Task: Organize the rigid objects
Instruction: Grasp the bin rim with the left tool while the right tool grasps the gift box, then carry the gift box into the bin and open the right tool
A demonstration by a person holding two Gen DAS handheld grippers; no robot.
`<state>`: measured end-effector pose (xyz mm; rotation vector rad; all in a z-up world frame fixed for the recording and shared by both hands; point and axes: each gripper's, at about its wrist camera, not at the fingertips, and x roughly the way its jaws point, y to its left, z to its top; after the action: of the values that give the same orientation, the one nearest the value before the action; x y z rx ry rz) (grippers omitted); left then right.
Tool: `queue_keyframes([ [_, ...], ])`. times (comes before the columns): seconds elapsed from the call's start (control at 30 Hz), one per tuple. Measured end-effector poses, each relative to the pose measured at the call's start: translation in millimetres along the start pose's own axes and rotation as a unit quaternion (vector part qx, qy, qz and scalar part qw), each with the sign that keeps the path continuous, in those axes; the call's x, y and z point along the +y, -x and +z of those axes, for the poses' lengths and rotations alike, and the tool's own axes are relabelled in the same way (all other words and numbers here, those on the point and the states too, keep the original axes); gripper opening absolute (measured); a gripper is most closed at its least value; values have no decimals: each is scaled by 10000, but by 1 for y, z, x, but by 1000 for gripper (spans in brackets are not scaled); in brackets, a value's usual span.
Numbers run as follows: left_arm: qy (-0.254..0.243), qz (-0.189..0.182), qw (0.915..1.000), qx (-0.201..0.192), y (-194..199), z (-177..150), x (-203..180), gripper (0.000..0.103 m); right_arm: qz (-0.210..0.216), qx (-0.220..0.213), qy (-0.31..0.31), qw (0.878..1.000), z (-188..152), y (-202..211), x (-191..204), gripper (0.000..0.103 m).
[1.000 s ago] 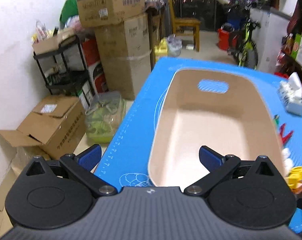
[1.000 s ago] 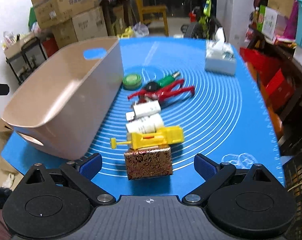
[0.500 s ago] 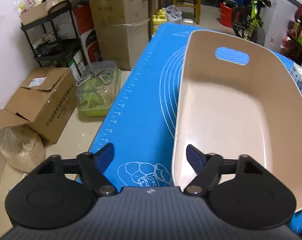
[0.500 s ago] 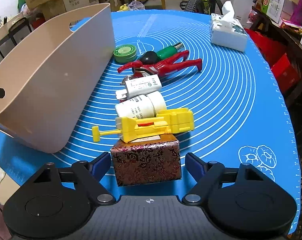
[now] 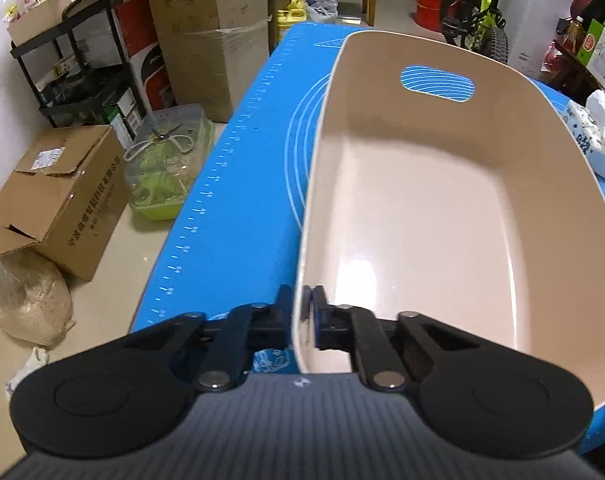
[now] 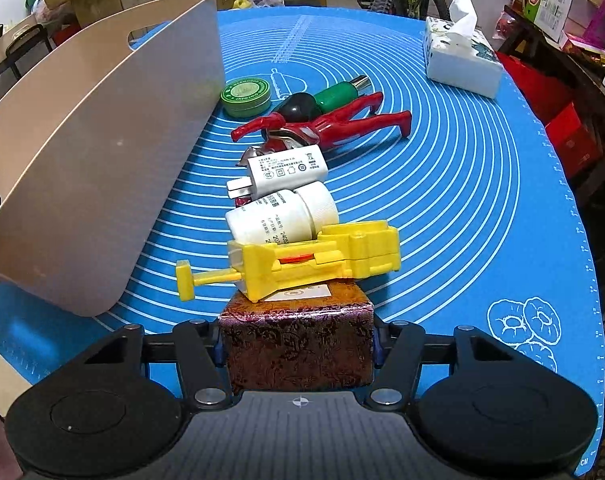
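On the left, the left tool [image 5: 301, 320] was pinched tight on the near rim of the beige bin [image 5: 442, 216], one finger outside the wall and one inside. The bin stood empty on the blue mat [image 5: 238, 200] that covered the counter. That grip looked meant to steady the bin, so it would do best to hold firm and keep the bin flat while things went in.

To the right, the right tool [image 6: 296, 346] was closing its jaws round the brocade box [image 6: 296, 350], which sat squarely between the fingers at the mat's near edge. The pads seemed to touch both sides. A yellow toy [image 6: 314, 260] rested partly on the box's far top edge, so I judged a slow, level lift wise, lest the toy slide off. Beyond it lay a white bottle [image 6: 282, 216], a charger [image 6: 282, 170], a red figure [image 6: 326, 124] and a green tin [image 6: 246, 96], all just beside the bin's outer wall.
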<state>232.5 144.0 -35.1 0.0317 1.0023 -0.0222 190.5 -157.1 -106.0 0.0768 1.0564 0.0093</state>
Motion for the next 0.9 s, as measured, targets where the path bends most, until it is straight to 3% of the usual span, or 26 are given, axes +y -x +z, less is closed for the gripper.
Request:
queue_keyframes([
  [0.43,-31,30,10000,-19,-2,0,-3,9,-248,-116,-11,9996,2,27,-18,63],
  [0.7,-17,34,10000,-2,-3,0,-4,9,-336,-625,-226,9972,22,56,-29,63],
  [0.9,-45,84,10000,12,-3,0,-5,9,-93,-1240,-160,9921,60,86,-18,63],
])
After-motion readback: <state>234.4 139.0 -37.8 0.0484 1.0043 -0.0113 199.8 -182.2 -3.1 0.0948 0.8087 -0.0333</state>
